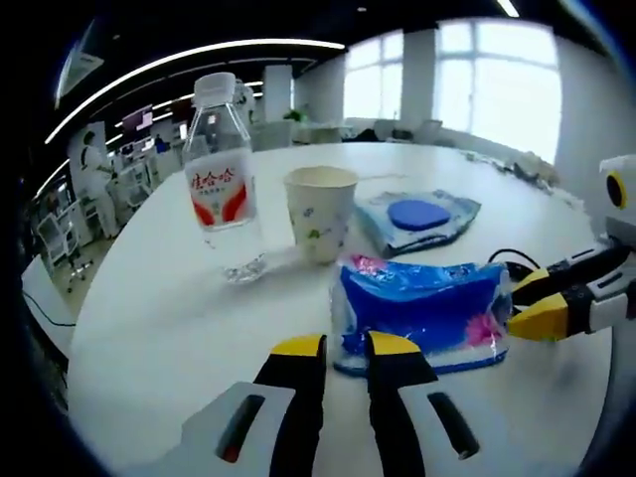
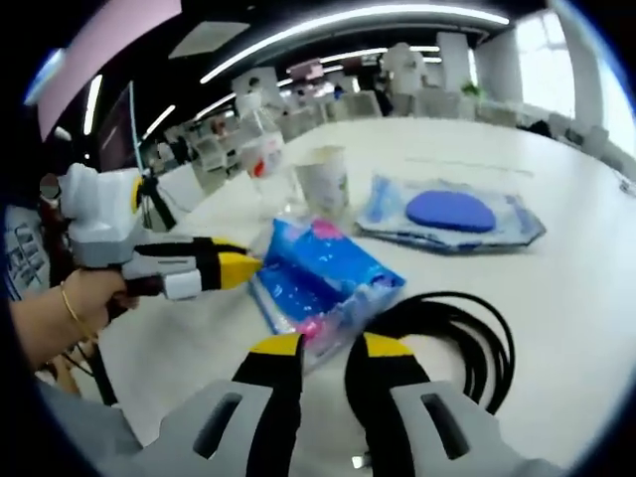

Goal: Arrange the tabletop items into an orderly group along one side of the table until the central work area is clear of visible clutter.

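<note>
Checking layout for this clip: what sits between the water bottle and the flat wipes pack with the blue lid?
A paper cup stands between the water bottle and the wipes pack in the left gripper view; the right gripper view shows the same order.

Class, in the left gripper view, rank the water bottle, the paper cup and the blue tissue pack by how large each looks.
1. Blue tissue pack, though it lies nearest the camera.
2. Water bottle.
3. Paper cup.
The fisheye lens makes true sizes unsure.
</note>
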Demonstrator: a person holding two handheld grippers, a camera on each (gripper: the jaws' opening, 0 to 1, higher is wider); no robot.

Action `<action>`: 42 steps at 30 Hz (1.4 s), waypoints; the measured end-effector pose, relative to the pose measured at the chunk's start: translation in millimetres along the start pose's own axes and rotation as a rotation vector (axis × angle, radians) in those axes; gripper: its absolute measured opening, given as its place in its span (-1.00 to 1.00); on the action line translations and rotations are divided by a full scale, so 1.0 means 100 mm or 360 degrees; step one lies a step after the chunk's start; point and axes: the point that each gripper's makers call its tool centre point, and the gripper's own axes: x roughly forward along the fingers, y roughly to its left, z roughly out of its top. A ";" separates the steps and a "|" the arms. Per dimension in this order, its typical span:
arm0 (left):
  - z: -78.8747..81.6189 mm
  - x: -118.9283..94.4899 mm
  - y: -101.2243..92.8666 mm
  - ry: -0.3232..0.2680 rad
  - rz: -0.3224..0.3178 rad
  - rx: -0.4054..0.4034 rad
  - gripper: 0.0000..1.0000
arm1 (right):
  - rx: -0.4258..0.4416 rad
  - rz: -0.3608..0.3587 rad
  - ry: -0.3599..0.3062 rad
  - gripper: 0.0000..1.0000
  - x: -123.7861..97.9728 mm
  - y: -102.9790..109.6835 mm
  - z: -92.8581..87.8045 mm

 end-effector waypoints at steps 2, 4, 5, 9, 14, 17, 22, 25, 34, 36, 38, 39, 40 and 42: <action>0.00 0.00 0.00 0.0001 0.0001 -0.0001 -0.76 | 0.0011 0.0002 0.0002 -0.67 0.00 0.01 0.00; -0.02 0.01 0.01 0.0012 0.0009 0.0002 -0.80 | 0.0013 0.0007 0.0007 -0.66 0.01 0.03 -0.01; -0.03 0.01 0.01 0.0017 0.0010 -0.0002 -0.81 | 0.0010 0.0006 0.0010 -0.66 0.01 0.03 -0.02; -0.06 0.00 0.01 0.0031 0.0012 -0.0004 -0.83 | -0.0020 -0.0020 0.0003 -0.66 0.03 0.04 -0.02; -0.07 0.00 0.01 0.0036 0.0006 -0.0016 -0.87 | 0.0025 -0.0039 -0.0015 -0.78 0.03 0.06 0.04; -0.07 -0.01 0.00 0.0046 -0.0005 -0.0052 -0.91 | 0.0036 -0.0072 0.0013 -0.83 0.06 0.03 0.02; -0.09 -0.04 0.01 0.0077 -0.0014 -0.0091 -0.95 | 0.0057 -0.0072 0.0025 -0.93 0.06 0.03 0.01; -0.06 -0.07 -0.01 0.0092 -0.0016 -0.0067 -0.96 | 0.0034 -0.0064 0.0002 -1.00 0.05 0.03 0.04; -0.02 -0.21 -0.01 0.0147 0.0012 -0.0146 -0.97 | 0.0012 -0.0026 -0.0042 -1.00 -0.02 0.04 0.15; 0.00 -0.23 -0.04 0.0148 0.0006 -0.0147 -0.98 | 0.0012 -0.0027 -0.0049 -1.00 -0.06 0.04 0.17; -0.01 -0.25 -0.09 0.0178 -0.0016 -0.0152 -0.98 | 0.0010 -0.0035 -0.0058 -1.00 -0.10 0.02 0.18; -0.02 -0.26 -0.12 0.0198 -0.0027 -0.0150 -0.98 | -0.0006 -0.0040 -0.0066 -1.00 -0.13 0.00 0.19; -0.03 -0.28 -0.16 0.0205 -0.0035 -0.0142 -0.98 | -0.0012 -0.0042 -0.0070 -1.00 -0.15 -0.01 0.20; -0.02 -0.29 -0.20 0.0198 -0.0048 -0.0121 -0.98 | -0.0025 -0.0055 -0.0080 -1.00 -0.20 -0.04 0.21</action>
